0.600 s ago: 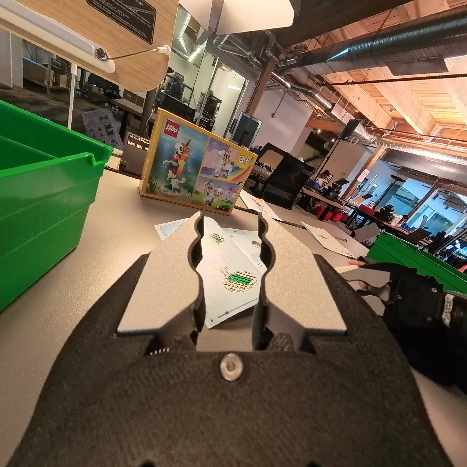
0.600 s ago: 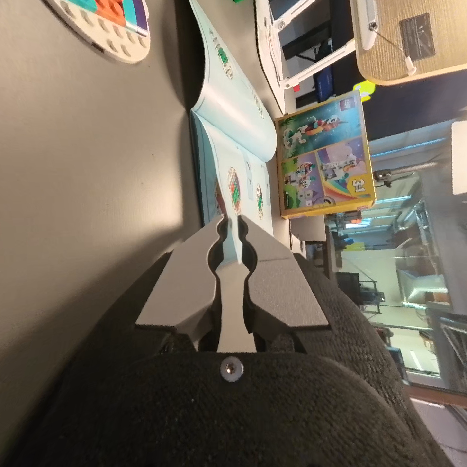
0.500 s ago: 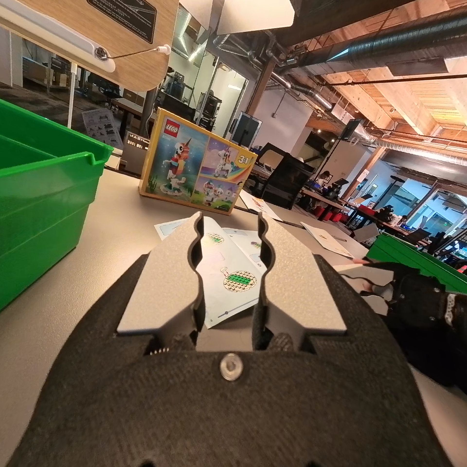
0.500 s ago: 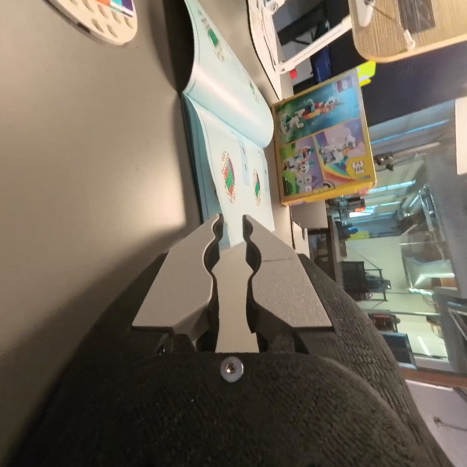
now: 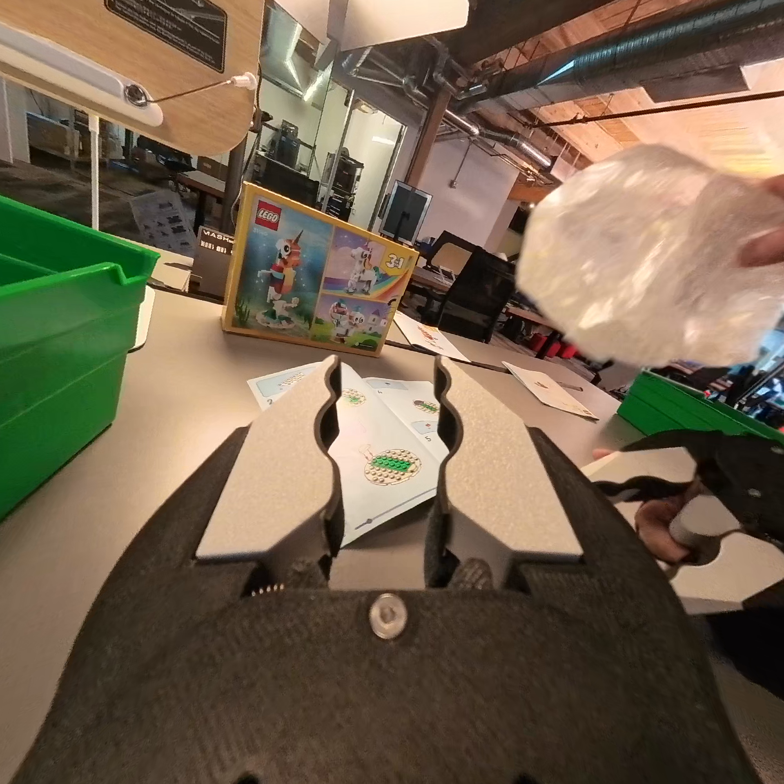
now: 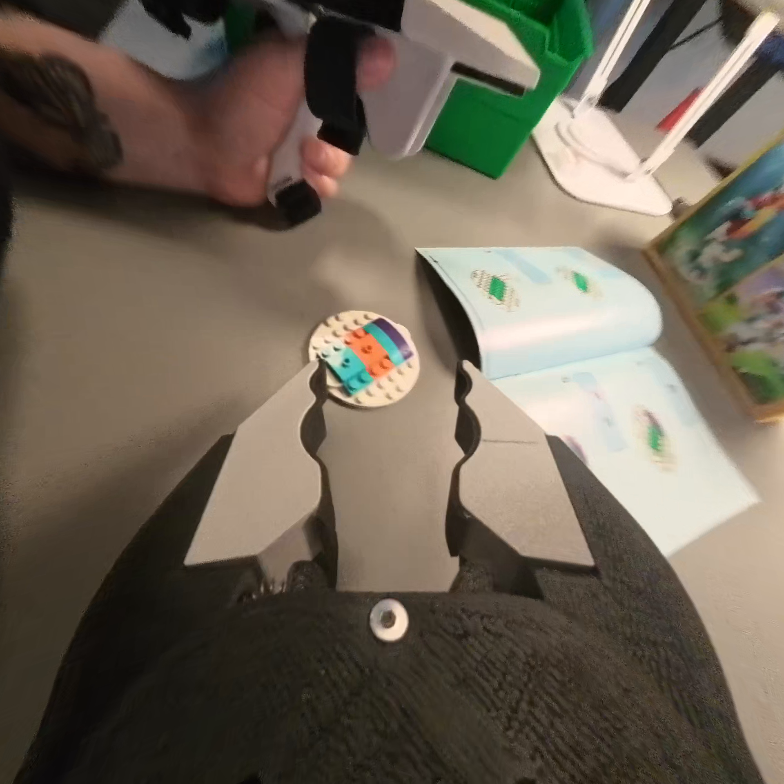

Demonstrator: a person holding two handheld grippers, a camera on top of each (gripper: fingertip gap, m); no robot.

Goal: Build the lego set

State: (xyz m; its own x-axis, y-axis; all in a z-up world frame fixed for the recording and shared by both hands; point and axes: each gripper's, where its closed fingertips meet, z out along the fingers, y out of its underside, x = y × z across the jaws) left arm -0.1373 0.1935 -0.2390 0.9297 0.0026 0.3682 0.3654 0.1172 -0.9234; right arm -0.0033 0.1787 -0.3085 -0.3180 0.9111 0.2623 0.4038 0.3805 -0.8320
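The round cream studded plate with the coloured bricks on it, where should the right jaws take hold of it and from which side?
Judging by its pose, grip the round cream studded plate across its thin bare rim, coming down from above. It lies flat on the grey table, so only the edges offer purchase, and the coloured bricks cover the middle. The right gripper, jaws open, already hangs over it.
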